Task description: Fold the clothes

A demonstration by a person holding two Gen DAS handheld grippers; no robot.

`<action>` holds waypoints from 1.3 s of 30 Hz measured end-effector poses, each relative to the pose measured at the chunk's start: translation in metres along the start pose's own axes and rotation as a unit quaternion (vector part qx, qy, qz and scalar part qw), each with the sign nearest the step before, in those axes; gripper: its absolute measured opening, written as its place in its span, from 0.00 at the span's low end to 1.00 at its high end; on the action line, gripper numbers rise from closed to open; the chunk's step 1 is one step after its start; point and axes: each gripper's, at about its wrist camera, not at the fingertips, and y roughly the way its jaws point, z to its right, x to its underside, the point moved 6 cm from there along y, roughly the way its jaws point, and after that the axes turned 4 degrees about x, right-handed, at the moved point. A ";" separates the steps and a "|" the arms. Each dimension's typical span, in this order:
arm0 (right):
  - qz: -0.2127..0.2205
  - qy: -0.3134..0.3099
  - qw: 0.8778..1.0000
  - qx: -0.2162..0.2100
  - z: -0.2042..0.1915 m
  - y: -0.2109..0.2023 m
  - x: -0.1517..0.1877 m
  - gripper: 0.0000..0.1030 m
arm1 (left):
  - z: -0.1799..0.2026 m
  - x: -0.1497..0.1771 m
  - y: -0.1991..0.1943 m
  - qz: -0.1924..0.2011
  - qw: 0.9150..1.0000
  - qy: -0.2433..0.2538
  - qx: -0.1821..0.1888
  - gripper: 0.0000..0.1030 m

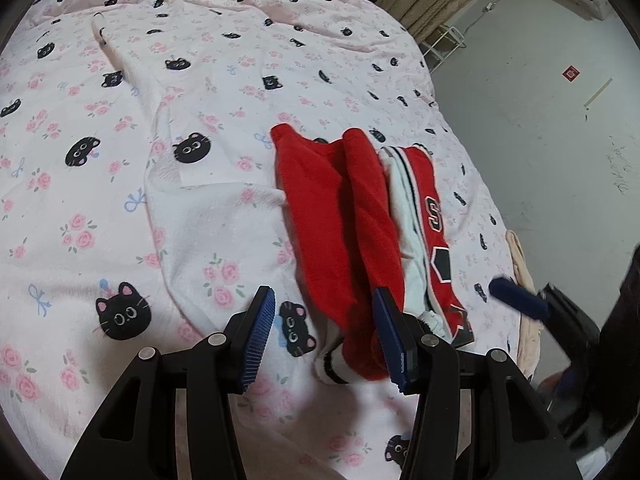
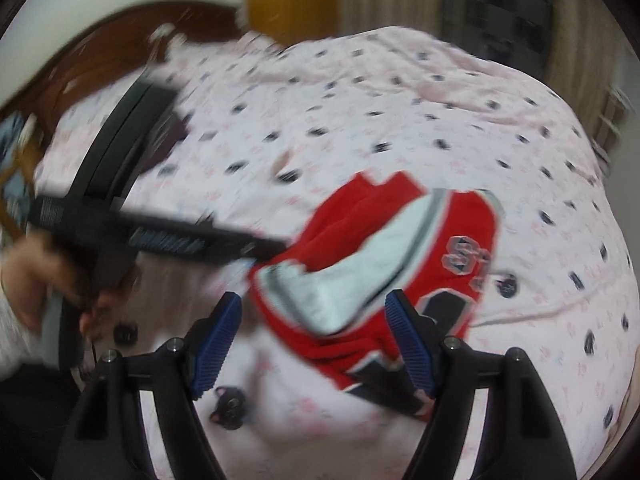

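Left claw (image 1: 324,332) gapes wide, holding nothing, beside the red jersey (image 1: 332,216) lying half-folded on the bed (image 1: 120,200); right claw (image 2: 316,340) equally open above it. Soft, light, floppy fabric: best pinched at hem corners
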 end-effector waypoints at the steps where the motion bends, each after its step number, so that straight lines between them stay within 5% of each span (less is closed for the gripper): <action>1: 0.006 0.021 1.000 -0.001 0.010 -0.003 -0.003 0.73 | 0.003 -0.001 -0.001 0.004 1.000 0.005 0.004 0.44; 5: 0.004 0.129 0.991 -0.021 0.054 0.002 -0.022 0.69 | 0.016 -0.002 -0.005 0.019 0.999 0.028 0.013 0.44; 8: -0.022 0.164 0.986 -0.023 0.071 0.021 -0.040 0.46 | 0.023 0.000 -0.004 0.019 0.999 0.043 0.013 0.44; 10: -0.036 0.166 0.985 -0.019 0.074 0.033 -0.052 0.42 | 0.025 0.001 -0.003 0.016 0.999 0.047 0.014 0.44; 18: -0.082 0.075 0.991 0.081 0.048 0.096 -0.087 0.42 | 0.022 0.006 0.006 0.000 0.999 0.029 0.024 0.44; 26: -0.127 0.009 0.975 0.180 0.039 0.146 -0.081 0.40 | 0.021 0.007 0.006 -0.004 0.999 0.020 0.028 0.44; 29: -0.129 0.018 0.977 0.170 0.045 0.148 -0.078 0.09 | 0.020 0.008 0.005 -0.004 0.999 0.019 0.027 0.44; 39: -0.078 0.110 0.984 0.113 0.068 0.108 -0.091 0.05 | 0.026 0.009 0.007 -0.007 0.999 0.024 0.029 0.44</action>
